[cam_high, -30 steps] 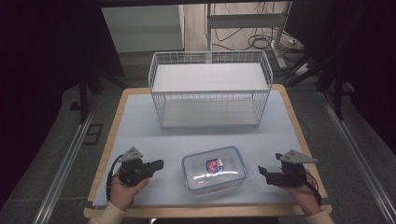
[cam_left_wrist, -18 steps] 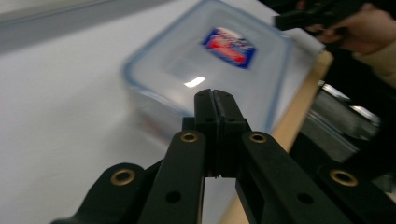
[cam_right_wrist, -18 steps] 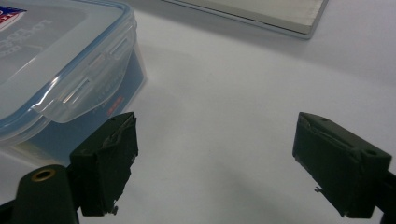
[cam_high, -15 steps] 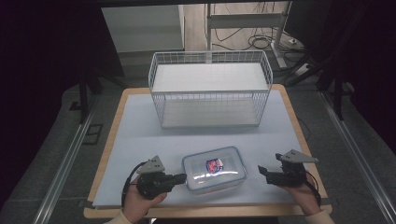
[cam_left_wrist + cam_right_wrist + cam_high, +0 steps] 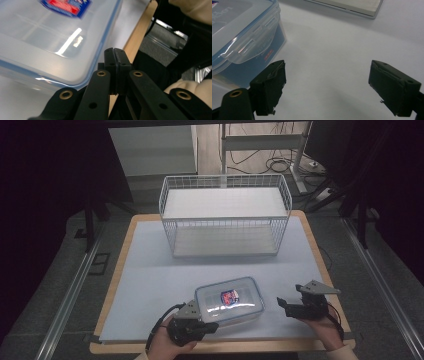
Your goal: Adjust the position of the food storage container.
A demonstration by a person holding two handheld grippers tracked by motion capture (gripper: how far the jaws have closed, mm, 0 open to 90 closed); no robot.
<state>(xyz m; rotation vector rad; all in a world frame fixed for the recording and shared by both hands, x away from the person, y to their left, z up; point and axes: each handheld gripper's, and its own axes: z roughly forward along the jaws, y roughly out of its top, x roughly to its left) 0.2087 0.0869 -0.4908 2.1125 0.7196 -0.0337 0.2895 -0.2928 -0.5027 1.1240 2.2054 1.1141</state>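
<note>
1. Left gripper (image 5: 207,322): jaws pressed together, nothing between them, tips at the near left corner of the lidded container (image 5: 230,300).
2. Right gripper (image 5: 284,306): jaws spread wide, empty; the container's right end lies just ahead of the tips, apart.
3. The container's long axis runs between the two grippers; the left is nearer.

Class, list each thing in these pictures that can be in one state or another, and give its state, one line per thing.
Plastic box: lid on, side flap down, flat on the table.
Wire basket: upright, nothing inside, at the far side of the table.
Left tongs: jaws shut together, at the box's near corner, with nothing visibly between them.
Right tongs: jaws wide open, beside the box, apart from it.
</note>
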